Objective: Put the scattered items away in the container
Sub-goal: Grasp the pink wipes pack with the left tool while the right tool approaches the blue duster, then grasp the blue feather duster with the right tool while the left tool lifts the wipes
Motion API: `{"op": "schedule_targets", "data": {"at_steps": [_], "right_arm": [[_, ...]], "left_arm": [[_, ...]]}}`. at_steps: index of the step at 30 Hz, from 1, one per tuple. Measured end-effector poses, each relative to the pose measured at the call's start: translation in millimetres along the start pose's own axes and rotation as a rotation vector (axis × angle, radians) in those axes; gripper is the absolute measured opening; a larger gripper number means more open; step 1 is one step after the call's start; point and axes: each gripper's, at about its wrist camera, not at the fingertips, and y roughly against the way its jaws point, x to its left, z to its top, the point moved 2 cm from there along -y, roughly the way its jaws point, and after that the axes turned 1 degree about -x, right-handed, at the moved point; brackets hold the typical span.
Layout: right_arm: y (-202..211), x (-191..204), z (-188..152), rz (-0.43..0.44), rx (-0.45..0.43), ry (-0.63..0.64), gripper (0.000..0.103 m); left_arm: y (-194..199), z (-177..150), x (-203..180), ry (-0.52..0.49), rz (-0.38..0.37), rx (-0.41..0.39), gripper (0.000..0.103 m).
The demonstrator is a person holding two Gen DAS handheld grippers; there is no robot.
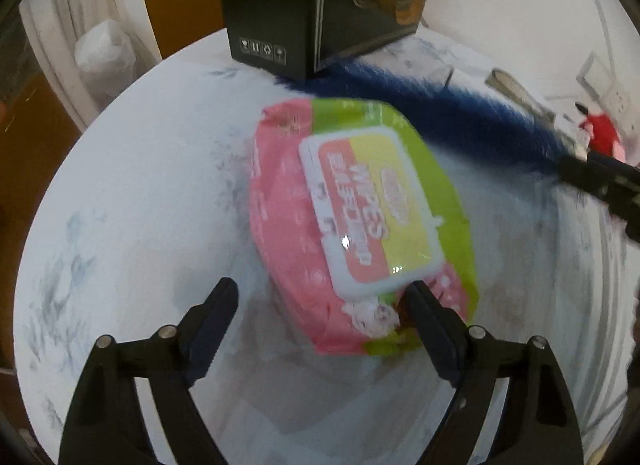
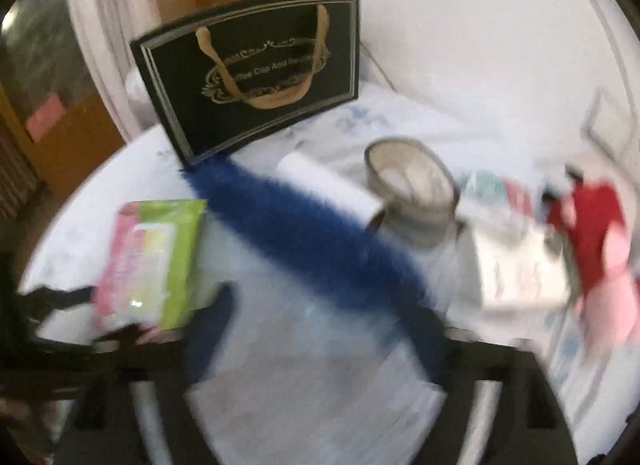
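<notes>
My left gripper tilts steeply down over the pink-and-green soft pack of wet wipes, jaws apart, straddling its near end; rt finger touches the pack, left one clear, so no grip yet. Pack lies flat just in front of the black paper gift bag w/ gold handles, prob the container. My right gripper is spread wide, pads not pressing; the long blue fluffy duster runs from its rt finger to the bag's foot.

One wipes pack, one blue duster, one black bag, one mesh basket.
</notes>
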Motion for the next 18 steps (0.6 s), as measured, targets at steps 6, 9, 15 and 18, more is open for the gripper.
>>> {"op": "schedule_targets", "data": {"at_steps": [6,9,15,18], "right_arm": [[-54,-4,-4,-0.070,0.146,0.090,0.068],[-56,-14,-15,-0.031,0.201,0.009,0.038],[-28,-17,-47,0.064,0.243,-0.113,0.026],[-12,-17,-73,0.091,0.272,-0.168,0.024]], "left_arm": [[-12,20,-22,0.009,0.000,0.003,0.099],[-18,15,-24,0.004,-0.027,-0.003,0.085],[0,-6,-13,-0.042,-0.015,0.009,0.076],[9,-20,-2,-0.058,-0.003,0.020,0.076]]}}
